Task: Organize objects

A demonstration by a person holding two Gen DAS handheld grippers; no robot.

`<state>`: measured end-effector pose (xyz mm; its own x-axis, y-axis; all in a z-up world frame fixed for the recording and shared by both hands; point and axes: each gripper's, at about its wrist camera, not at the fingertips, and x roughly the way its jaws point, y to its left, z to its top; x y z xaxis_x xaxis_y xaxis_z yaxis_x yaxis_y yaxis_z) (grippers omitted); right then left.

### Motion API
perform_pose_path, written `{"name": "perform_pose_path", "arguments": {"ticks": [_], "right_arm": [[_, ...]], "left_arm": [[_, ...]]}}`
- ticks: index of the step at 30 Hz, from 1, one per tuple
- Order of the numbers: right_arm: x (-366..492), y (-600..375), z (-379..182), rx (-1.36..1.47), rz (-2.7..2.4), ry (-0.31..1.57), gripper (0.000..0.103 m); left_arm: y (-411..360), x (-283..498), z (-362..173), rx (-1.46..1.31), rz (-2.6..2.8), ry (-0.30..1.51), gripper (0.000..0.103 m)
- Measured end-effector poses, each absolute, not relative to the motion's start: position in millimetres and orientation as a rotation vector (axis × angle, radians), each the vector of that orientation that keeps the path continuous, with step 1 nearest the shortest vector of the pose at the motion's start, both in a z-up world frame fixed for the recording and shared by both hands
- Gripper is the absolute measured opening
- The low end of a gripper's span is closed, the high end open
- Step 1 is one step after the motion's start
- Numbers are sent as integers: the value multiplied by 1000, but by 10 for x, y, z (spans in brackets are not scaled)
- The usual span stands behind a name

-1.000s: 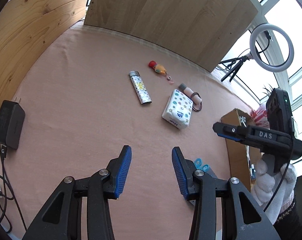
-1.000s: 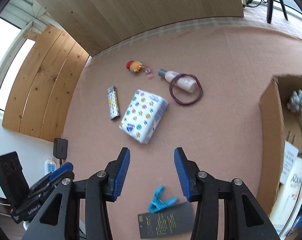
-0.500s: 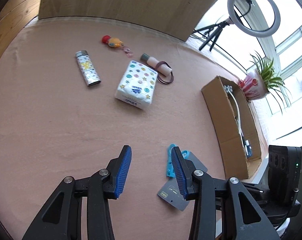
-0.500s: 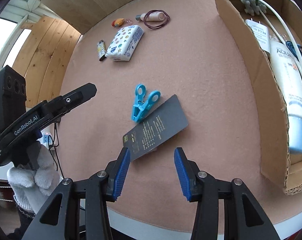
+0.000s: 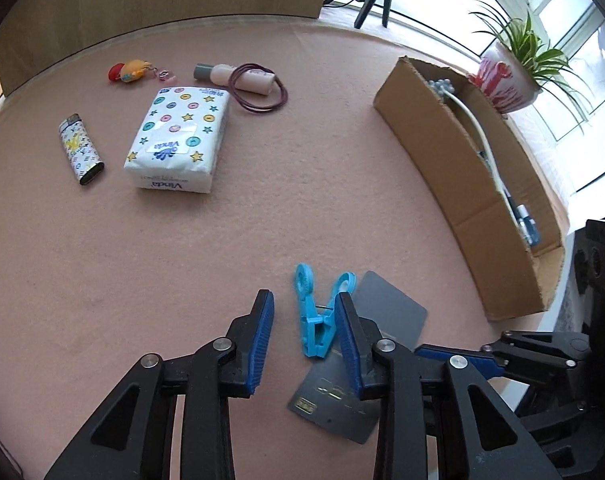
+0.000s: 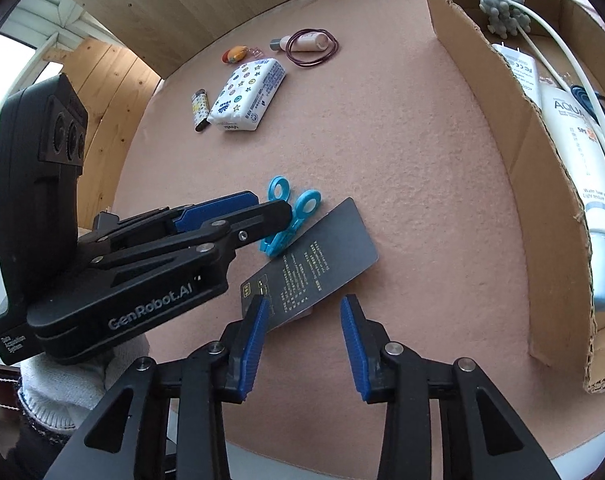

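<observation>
**Closing in on the blue clothespin beside the dark card**

Straddling the blue clothespin (image 5: 316, 318), the left hand-held gripper (image 5: 304, 340) is open, its blue pads either side of the peg and gripping nothing yet; the peg lies on the pink desk (image 5: 182, 248), its jaw end overlapping the dark card (image 6: 310, 264); the right hand-held gripper (image 6: 304, 340) hangs open and empty just short of that card; the cardboard box (image 6: 542, 184) to the right already holds a sunscreen tube (image 6: 582, 184), so it is probably the destination.
</observation>
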<state>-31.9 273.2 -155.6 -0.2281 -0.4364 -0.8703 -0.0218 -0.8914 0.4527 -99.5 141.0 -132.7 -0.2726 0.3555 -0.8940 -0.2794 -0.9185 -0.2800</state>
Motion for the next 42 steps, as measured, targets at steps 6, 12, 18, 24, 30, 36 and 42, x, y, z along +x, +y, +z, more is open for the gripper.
{"name": "perform_pose_path", "arguments": {"ticks": [6, 12, 18, 24, 30, 36, 42], "right_arm": [[-504, 2687, -1583, 1765, -2183, -538, 32], [-743, 2478, -1513, 1731, -2147, -518, 32], [-927, 2209, -1588, 1743, -2080, -507, 32], [-771, 2169, -1636, 1730, -2056, -556, 33], [-685, 2296, -1643, 1744, -2090, -583, 34], [-606, 2307, -1668, 1732, -2069, -633, 34], [-498, 2363, -1689, 1729, -2061, -682, 34]], "left_arm": [[945, -1039, -1372, -1630, 2344, -167, 30], [322, -1022, -1350, -1666, 2452, -274, 30], [41, -950, -1195, -1619, 2481, -373, 30], [244, -993, -1160, -1583, 2405, -400, 30], [717, -999, -1193, -1560, 2247, -315, 30], [1006, -1072, -1233, -1578, 2170, -229, 30], [1182, -1147, -1252, -1591, 2117, -194, 30]]}}
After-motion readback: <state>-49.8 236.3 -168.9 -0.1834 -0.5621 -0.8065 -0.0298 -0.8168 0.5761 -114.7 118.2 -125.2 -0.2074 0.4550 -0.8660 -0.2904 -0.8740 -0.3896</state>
